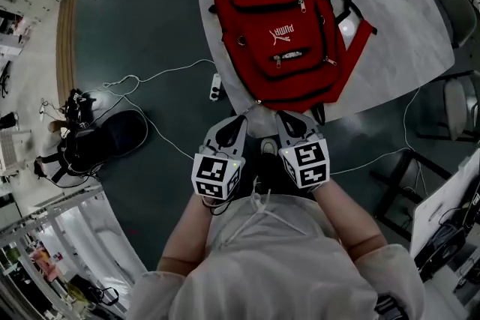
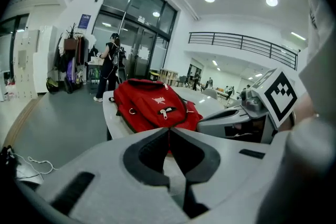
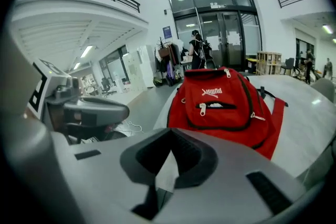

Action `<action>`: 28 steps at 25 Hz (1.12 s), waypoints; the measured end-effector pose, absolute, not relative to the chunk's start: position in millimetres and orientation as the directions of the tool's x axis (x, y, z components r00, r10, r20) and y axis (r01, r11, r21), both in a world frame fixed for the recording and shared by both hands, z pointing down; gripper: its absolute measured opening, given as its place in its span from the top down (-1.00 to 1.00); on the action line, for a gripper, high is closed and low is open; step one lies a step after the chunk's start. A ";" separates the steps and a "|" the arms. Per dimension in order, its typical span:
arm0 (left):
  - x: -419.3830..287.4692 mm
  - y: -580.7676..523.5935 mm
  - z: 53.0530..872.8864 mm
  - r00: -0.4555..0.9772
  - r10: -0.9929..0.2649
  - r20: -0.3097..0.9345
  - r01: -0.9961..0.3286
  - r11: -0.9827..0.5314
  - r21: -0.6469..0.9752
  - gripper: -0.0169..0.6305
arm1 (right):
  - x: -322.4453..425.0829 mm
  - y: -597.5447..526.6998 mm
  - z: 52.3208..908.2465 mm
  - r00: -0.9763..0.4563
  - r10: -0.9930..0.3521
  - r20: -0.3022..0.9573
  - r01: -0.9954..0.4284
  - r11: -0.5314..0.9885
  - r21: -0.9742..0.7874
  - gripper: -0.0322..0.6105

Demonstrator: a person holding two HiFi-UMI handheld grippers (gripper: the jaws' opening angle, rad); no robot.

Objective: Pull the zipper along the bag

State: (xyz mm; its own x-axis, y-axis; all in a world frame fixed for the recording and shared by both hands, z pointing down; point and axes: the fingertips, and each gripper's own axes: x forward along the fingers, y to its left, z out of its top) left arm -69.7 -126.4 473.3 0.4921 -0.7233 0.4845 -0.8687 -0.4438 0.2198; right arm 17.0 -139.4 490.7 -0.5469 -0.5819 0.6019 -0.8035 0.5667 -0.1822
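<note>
Left tool (image 1: 244, 118) and right tool (image 1: 283, 117), each pressed together empty, hover near the red backpack (image 1: 281, 34).

The bag (image 1: 281, 34) is red with black trim and a white logo, on a pale marbled table (image 1: 405, 19). The left gripper (image 1: 241, 121) and right gripper (image 1: 285, 118) are grey, with black-and-white square markers.

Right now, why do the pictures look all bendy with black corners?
Left and right gripper views: a wide-angle lens bends straight lines and blackens the corners; head view: dim overall, yet the red backpack on the white table stays sharp.
</note>
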 end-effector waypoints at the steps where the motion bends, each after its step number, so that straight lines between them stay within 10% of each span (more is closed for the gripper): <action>1: -70.7 -131.3 482.7 0.495 -0.713 0.497 -0.866 -0.446 0.225 0.89 | 17.1 -144.5 500.1 -0.535 -0.573 0.621 -0.811 0.555 -0.185 0.82; 15: -68.0 -150.1 575.8 0.588 -0.498 0.638 -0.775 -0.573 0.267 0.87 | 11.8 -179.0 589.4 -0.366 -0.485 0.794 -0.911 0.362 -0.198 0.82; 21: -51.1 -147.3 578.4 0.597 -0.445 0.668 -0.749 -0.608 0.265 0.47 | 14.9 -183.5 589.8 -0.341 -0.478 0.810 -0.918 0.354 -0.178 0.82; 28: -46.1 -145.7 617.8 0.549 -0.400 0.734 -0.742 -0.637 0.209 0.45 | 11.5 -186.5 611.6 -0.368 -0.455 0.811 -0.909 0.362 -0.209 0.82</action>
